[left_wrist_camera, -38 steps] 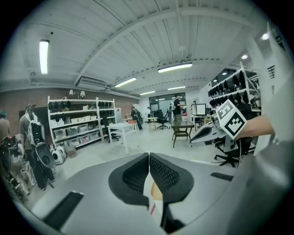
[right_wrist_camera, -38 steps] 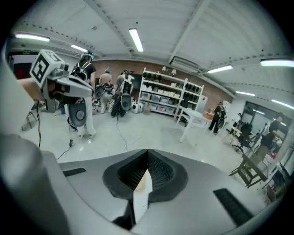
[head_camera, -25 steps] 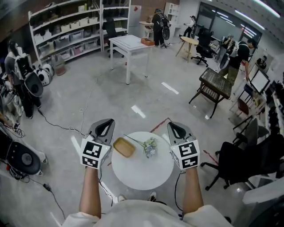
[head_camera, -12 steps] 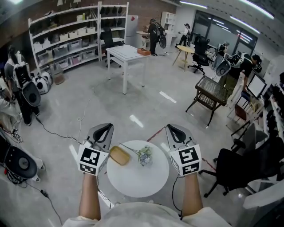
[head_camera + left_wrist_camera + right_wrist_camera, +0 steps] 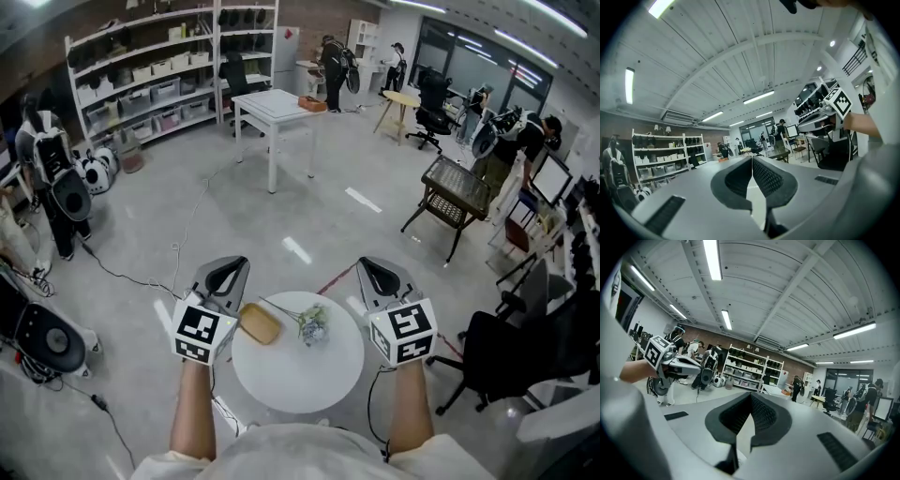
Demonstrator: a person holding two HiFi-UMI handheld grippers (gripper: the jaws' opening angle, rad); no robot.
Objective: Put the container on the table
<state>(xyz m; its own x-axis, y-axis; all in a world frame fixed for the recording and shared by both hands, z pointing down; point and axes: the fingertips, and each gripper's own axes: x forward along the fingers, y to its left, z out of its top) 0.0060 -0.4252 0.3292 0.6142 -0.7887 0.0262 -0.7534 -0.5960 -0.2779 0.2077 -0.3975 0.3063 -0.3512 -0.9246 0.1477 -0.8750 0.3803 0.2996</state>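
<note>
Head view, looking steeply down. Round white bench [image 5: 295, 370], centre foreground, carrying two items.

Left gripper [image 5: 225, 272], held level just off the bench's left rim. Its jaws are pressed together along their ribbed pads, with nothing between them.

Right gripper [image 5: 376, 273], held level off the bench's right rim, well apart from both items. Its jaws are likewise fully closed and empty.

Shallow tan container [image 5: 259, 322], a rectangular tray with rounded corners, lying flat on the bench at its left rim, nearest the left gripper. It already rests on the bench, so the placement looks complete.

Flower sprig [image 5: 312, 324], lying just beside the container toward the bench's centre, with a thin stem reaching toward the container.

Handling, judged by appearance: the container is probably light and rigid, with a smooth low wall. The best hold is likely across one long rim, clear of the sprig. Its position at the rim suggests a nudge could tip it off.
</note>
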